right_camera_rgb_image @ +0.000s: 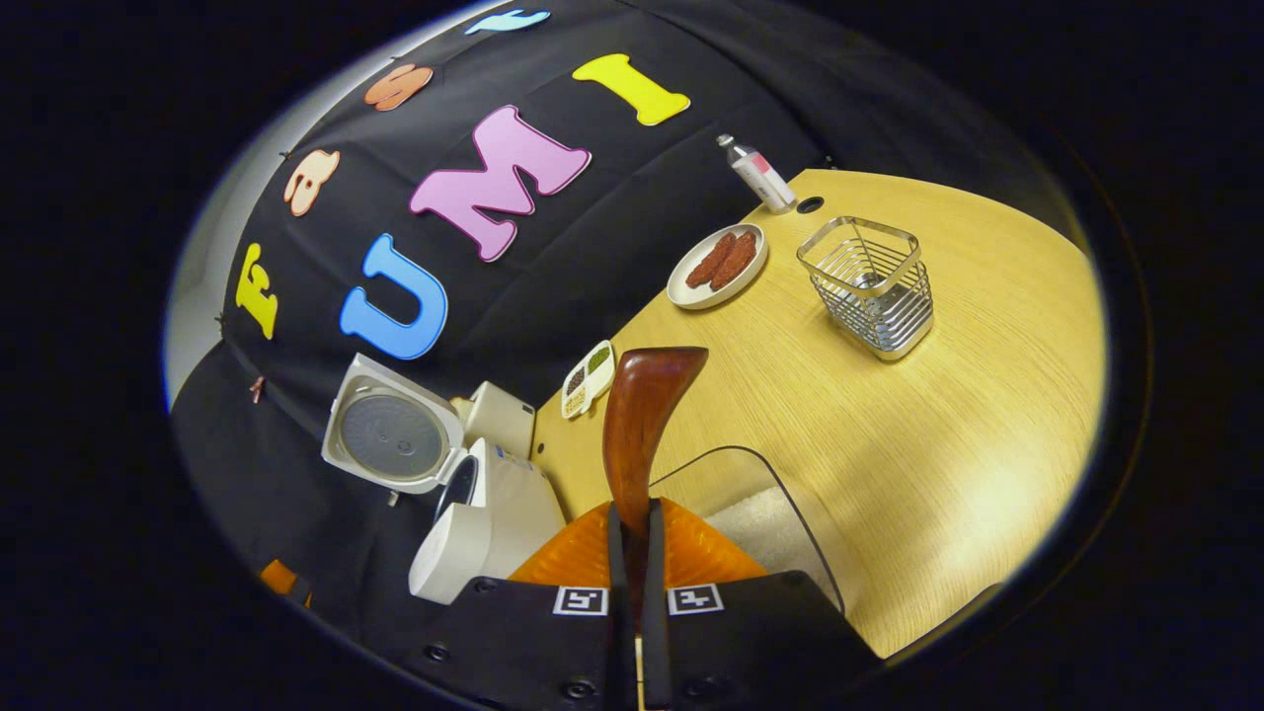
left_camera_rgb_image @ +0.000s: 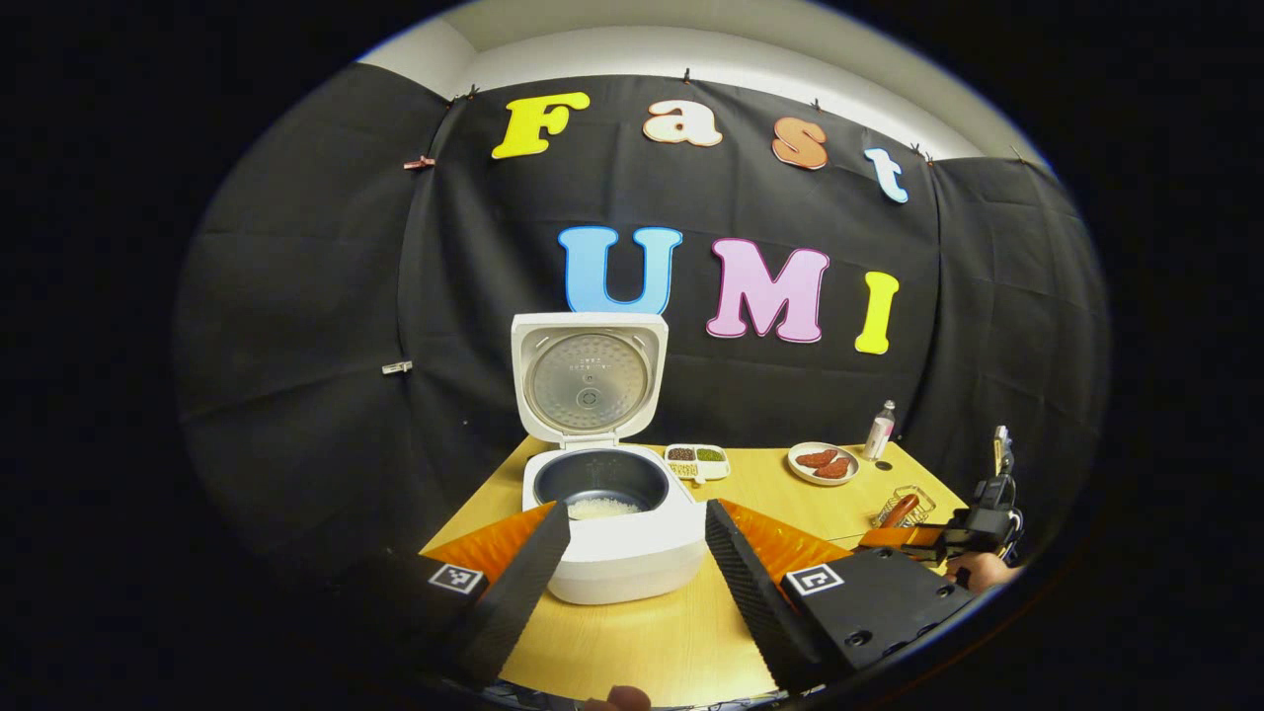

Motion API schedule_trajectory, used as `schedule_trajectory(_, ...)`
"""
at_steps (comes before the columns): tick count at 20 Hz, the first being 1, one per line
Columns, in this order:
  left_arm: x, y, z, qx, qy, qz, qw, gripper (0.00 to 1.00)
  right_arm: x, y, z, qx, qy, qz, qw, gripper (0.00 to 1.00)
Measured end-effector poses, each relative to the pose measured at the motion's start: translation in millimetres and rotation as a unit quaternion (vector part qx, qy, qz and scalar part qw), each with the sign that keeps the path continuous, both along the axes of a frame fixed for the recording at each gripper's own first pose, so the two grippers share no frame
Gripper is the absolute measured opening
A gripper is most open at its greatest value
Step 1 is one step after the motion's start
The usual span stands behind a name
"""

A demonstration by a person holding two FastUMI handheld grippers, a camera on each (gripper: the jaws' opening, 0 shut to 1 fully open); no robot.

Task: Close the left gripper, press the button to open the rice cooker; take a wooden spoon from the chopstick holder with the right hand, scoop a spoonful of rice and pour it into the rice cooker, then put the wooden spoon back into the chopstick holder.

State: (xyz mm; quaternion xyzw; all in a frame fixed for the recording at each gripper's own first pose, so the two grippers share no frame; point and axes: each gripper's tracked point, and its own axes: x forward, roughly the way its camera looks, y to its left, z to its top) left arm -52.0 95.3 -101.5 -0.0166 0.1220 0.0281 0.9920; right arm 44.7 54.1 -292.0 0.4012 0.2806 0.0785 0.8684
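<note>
The white rice cooker (left_camera_rgb_image: 612, 553) stands with its lid (left_camera_rgb_image: 590, 380) raised, and white rice lies in the dark pot (left_camera_rgb_image: 602, 482). My left gripper (left_camera_rgb_image: 637, 513) is open and holds nothing, one finger on each side of the cooker's front. My right gripper (right_camera_rgb_image: 632, 513) is shut on the handle of the wooden spoon (right_camera_rgb_image: 642, 425), whose bowl points forward over the table. I see no rice on the spoon. The wire chopstick holder (right_camera_rgb_image: 874, 286) stands empty farther ahead. In the left gripper view the right gripper (left_camera_rgb_image: 973, 533) is at the far right, beside the holder (left_camera_rgb_image: 907, 504).
A clear container of rice (right_camera_rgb_image: 760, 513) lies just under the right gripper. Along the back of the wooden table (right_camera_rgb_image: 938, 425) are a plate of sausages (right_camera_rgb_image: 718, 262), a small bottle (right_camera_rgb_image: 758, 176) and a divided dish of beans (right_camera_rgb_image: 588, 378). The cooker (right_camera_rgb_image: 494, 504) sits left of the spoon.
</note>
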Motion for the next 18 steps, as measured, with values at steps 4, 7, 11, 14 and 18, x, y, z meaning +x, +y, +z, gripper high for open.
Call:
schedule_trajectory(4, 2.8, 0.1, 1.4, 0.0, -0.002, -0.003, 1.0, 0.95, -5.8, -6.8, 16.6, 0.033, -0.004, -0.005, 0.999, 0.07)
schedule_trajectory(7, 4.7, -1.9, -0.2, -0.002, -0.001, -0.008, 1.0, 0.95, -6.5, -11.5, 30.8, 0.048, -0.006, -0.013, 0.999, 0.07)
schedule_trajectory(11, 5.8, -1.3, 0.2, -0.008, -0.003, -0.01, 1.0, 0.95, -5.5, -11.4, 55.3, 0.091, -0.014, -0.026, 0.995, 0.07)
schedule_trajectory(14, 7.7, 2.4, -2.2, -0.012, -0.002, -0.009, 1.0, 0.95, -0.8, -9.9, 75.8, 0.128, -0.019, -0.04, 0.991, 0.07)
schedule_trajectory(18, 9.3, 7.9, -6.5, -0.018, 0.001, -0.007, 1.0, 0.95, 8.4, -1.6, 108.5, 0.147, -0.034, -0.049, 0.987, 0.07)
